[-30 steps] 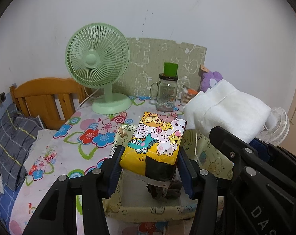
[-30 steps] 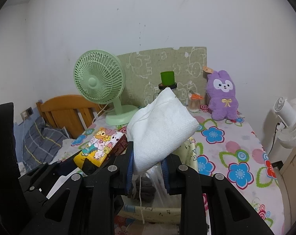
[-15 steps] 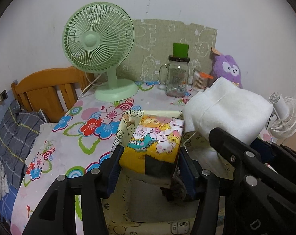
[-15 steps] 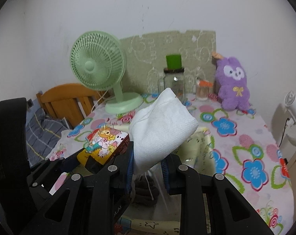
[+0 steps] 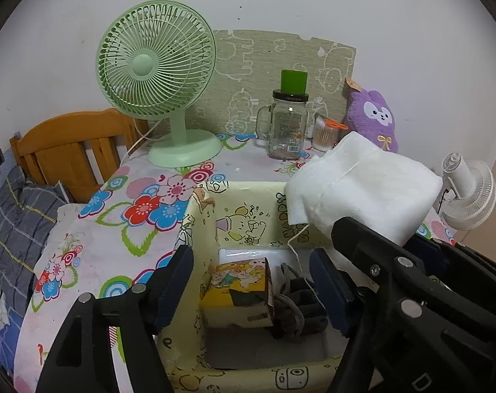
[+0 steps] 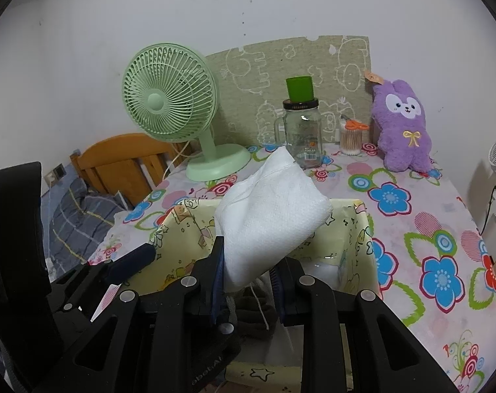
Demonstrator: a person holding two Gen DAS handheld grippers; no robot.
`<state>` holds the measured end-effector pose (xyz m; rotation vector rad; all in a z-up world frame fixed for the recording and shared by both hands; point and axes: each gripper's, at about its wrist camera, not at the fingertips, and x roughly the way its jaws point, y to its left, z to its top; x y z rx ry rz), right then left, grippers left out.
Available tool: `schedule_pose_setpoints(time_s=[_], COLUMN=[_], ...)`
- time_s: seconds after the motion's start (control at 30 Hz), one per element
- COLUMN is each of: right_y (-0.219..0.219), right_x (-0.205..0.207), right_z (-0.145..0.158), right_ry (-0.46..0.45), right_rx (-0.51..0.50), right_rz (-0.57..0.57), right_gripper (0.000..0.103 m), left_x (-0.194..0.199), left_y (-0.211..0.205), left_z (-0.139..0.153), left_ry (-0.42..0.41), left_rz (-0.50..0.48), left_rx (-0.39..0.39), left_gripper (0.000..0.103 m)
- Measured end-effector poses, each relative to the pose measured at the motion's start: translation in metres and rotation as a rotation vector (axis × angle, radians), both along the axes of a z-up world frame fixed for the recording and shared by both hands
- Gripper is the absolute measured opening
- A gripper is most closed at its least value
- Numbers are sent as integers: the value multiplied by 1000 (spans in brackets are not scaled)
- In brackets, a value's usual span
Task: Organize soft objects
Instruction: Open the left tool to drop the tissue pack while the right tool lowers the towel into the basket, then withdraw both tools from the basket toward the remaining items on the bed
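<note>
Tissue pack (image 5: 238, 290) lying inside the yellow bin (image 5: 244, 203), beside a dark cloth (image 5: 297, 304), between the opening, untouching jaws of left gripper (image 5: 253, 290). White bundle (image 6: 271, 219) clamped tight in right gripper (image 6: 248, 278), above the bin.

Both wrist cams close, angled down, sharing bin (image 5: 248, 196), fan (image 6: 169, 104)

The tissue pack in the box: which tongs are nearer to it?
Left. The left tongs, opening, straddle the tissue pack without touching; the right tongs hold the white cloth above the box.
</note>
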<state>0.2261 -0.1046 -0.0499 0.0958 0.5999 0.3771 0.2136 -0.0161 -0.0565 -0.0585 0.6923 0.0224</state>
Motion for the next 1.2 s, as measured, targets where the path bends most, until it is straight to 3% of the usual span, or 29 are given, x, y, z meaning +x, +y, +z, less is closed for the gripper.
schedule_pose_setpoints(time_s=[0.13,0.27,0.3,0.7,1.2], right_y=[-1,-7,-8,-12,-20], right_x=[-1,-4,-5,-19,-55], right_z=[-2,-2,-2,8,31], right_ry=[11,16,13,-33,-89], right_rx=[7,17,20,-25,-33], right_rz=[2,-21,-23,-74,-98], right_gripper=[35,70,74,95,98], left_x=[-2,-7,-9,-23,-55], left_y=[-1,-2,-3,-6,-13], left_z=[0,2,3,10,34], left_ry=[6,8,2,-25,-72], left_rz=[-3,-20,-22,1,-1], left_rx=[-1,-12,-8,6,8], left_gripper=[78,85,87,97,99])
